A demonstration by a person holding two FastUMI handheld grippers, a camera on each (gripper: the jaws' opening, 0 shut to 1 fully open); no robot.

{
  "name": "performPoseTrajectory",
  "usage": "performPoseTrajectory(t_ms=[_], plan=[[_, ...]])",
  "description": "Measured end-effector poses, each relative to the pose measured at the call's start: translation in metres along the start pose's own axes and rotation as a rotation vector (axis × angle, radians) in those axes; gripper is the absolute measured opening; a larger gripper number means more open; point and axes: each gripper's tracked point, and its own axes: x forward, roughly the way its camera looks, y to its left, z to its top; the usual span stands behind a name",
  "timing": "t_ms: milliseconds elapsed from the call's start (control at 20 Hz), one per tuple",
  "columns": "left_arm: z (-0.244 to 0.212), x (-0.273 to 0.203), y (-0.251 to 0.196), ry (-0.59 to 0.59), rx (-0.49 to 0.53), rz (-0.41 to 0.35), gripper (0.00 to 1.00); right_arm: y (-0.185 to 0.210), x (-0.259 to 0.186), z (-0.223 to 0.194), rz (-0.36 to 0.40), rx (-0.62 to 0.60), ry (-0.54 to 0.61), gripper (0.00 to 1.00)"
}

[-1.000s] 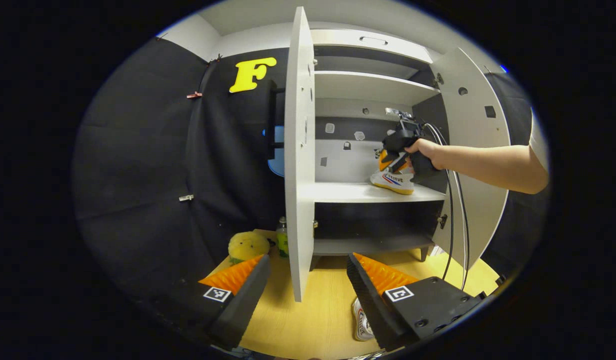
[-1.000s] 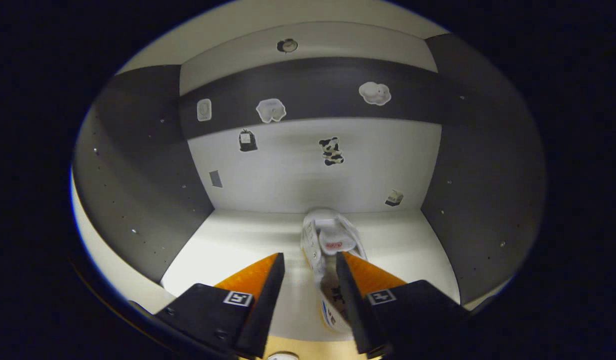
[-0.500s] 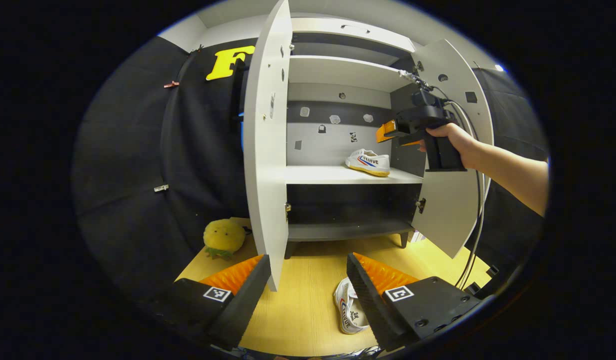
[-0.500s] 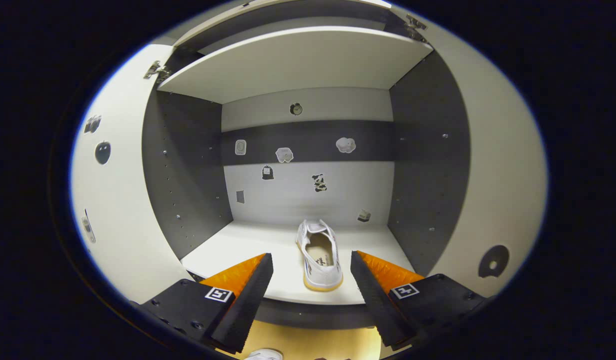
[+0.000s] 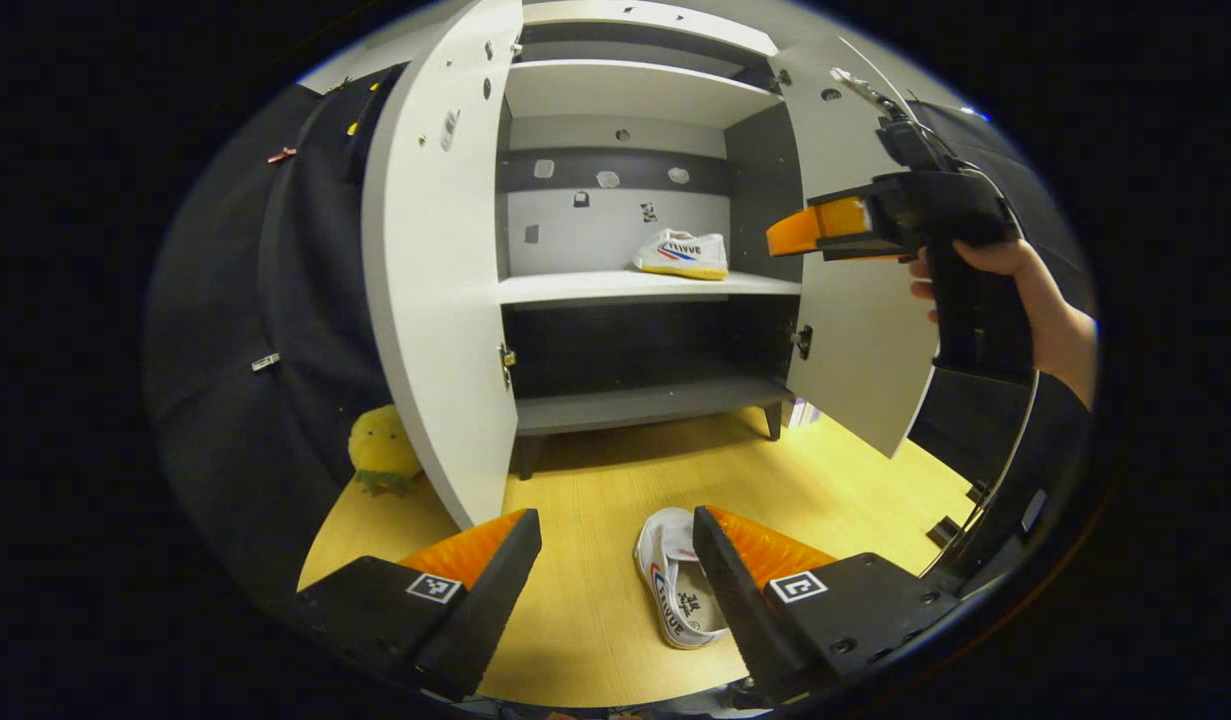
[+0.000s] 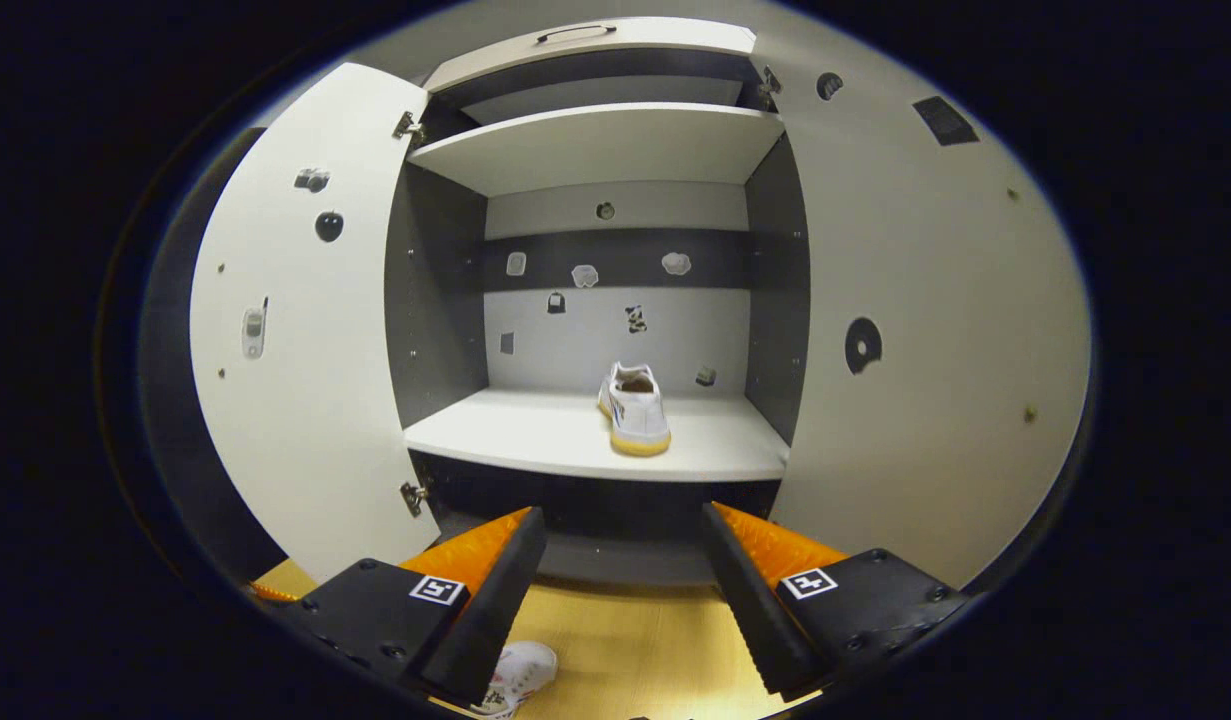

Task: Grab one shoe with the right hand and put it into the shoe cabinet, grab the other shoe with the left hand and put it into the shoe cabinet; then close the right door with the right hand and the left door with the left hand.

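Observation:
One white shoe [image 5: 682, 253] [image 6: 635, 407] with red and blue stripes stands on the middle shelf of the shoe cabinet [image 5: 635, 288] [image 6: 595, 440], right of centre. The other white shoe [image 5: 680, 592] lies on the wooden floor just ahead of my left gripper [image 5: 615, 560], which is open above it with nothing held. A bit of this shoe [image 6: 520, 672] peeks out at the bottom of the right gripper view. My right gripper [image 6: 623, 560] is open and empty, drawn back from the shelf; in the left gripper view a hand holds the right gripper [image 5: 810, 228] before the right door [image 5: 855, 330]. Both doors stand open.
The left door [image 5: 435, 300] [image 6: 295, 330] swings out toward me. A yellow plush toy [image 5: 380, 455] sits on the floor left of the cabinet by the black cloth wall. The wooden floor [image 5: 595, 480] stretches in front of the cabinet. Cables hang from the right gripper.
My right gripper has let go of the shoe on the shelf and pulled back out of the cabinet. My left gripper has moved back and down toward the shoe on the floor.

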Motion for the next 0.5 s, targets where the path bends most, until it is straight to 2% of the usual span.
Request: performPoseTrajectory(t_ms=[300,500], plan=[[-0.062,0.040,-0.022,0.172,-0.040,-0.075,0.96,-0.020,-0.065,-0.092,-0.027,0.030,0.141,1.00],[-0.100,0.061,-0.025,0.267,-0.031,-0.083,0.96,-0.043,-0.104,-0.149,-0.081,0.035,0.244,1.00]])
